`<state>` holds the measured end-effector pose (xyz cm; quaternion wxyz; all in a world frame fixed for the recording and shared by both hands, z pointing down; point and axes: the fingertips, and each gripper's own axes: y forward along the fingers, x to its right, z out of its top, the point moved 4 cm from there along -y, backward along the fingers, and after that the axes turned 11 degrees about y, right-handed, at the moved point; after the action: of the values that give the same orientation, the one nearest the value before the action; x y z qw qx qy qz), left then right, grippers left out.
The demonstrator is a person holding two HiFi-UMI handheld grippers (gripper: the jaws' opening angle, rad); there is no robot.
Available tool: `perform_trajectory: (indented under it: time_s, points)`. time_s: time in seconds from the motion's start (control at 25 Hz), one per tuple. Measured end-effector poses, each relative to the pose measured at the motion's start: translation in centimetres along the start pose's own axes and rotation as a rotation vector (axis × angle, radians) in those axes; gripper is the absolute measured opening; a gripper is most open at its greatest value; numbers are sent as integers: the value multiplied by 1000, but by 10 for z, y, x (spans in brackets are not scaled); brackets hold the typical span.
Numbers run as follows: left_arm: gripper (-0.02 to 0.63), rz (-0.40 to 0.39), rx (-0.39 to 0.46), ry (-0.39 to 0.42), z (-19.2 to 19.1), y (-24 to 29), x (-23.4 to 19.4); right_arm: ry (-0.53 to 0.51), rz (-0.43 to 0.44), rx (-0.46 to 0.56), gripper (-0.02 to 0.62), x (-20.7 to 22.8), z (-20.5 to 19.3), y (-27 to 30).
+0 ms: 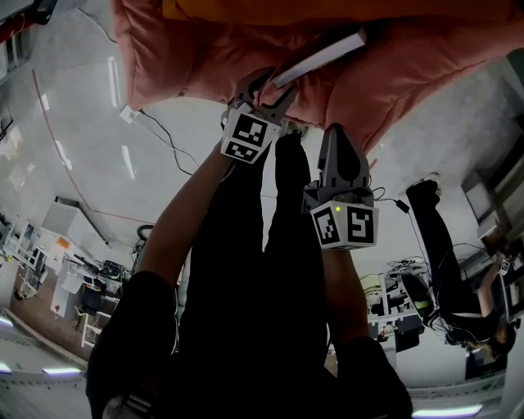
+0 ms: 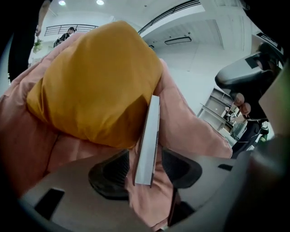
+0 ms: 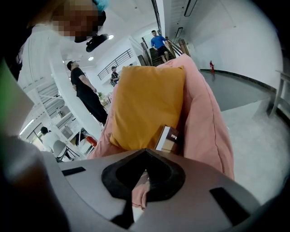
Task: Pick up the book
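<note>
In the head view, your left gripper (image 1: 268, 88) reaches to the near end of the book (image 1: 321, 57). The book lies edge-on against the pink cushion (image 1: 409, 74), close under the orange pillow (image 1: 327, 10). Only its thin white edge offers a grip, which I judge is why you come at it end-on. Your right gripper (image 1: 335, 137) hangs just beside the left one and lower, apart from the book, with its tip pointed at the cushion. In the left gripper view, the book (image 2: 147, 136) stands on edge, wedged between the pillow (image 2: 90, 81) and the cushion (image 2: 190, 122), and its lower end sits between your jaws. The jaws are set narrow, with a pad (image 2: 108, 174) on each side. A sliver of pink shows on either side of the book, so they straddle it and, as far as I can judge, do not clamp it yet. Some cushion fabric lies in that gap too, and a squeeze could pinch it along with the covers. In the right gripper view, the jaws meet tip to tip with nothing gripped, and pink fabric shows through the opening behind the tips. Beyond them the book (image 3: 166, 138) shows one end, tucked between the pillow (image 3: 145, 104) and the cushion (image 3: 204, 118). That wedge holds it upright, so the pull probably needs to run along the slot.
</note>
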<state>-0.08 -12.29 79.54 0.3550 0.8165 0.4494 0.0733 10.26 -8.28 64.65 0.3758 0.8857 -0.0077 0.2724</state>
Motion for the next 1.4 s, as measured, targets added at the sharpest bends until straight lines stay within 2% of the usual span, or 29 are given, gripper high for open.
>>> perform_trajectory:
  time_s: [0.28,0.6,0.8,0.92,1.12,1.4]
  points:
    - [240,-29,-36,43,-25,30,2,16,-24,-33,2,16,-15,5]
    - [240,-21,-64,9,-27,48,0,30,-36,-51,2,28,-16,9]
    - [239,-39,-85,16,-29,58,-1,35,-39,-58,2,30,-17,13]
    - [187,-41,-83,55,-27,60,0,39,-42,-61,2,31,-17,12]
    - [167,-23,-85,123,-24,59,4,49,-44,-66,2,35,-18,12]
    - [157,-8,-51,138,-21,55,3,48,-52,-65,2,37,-19,12]
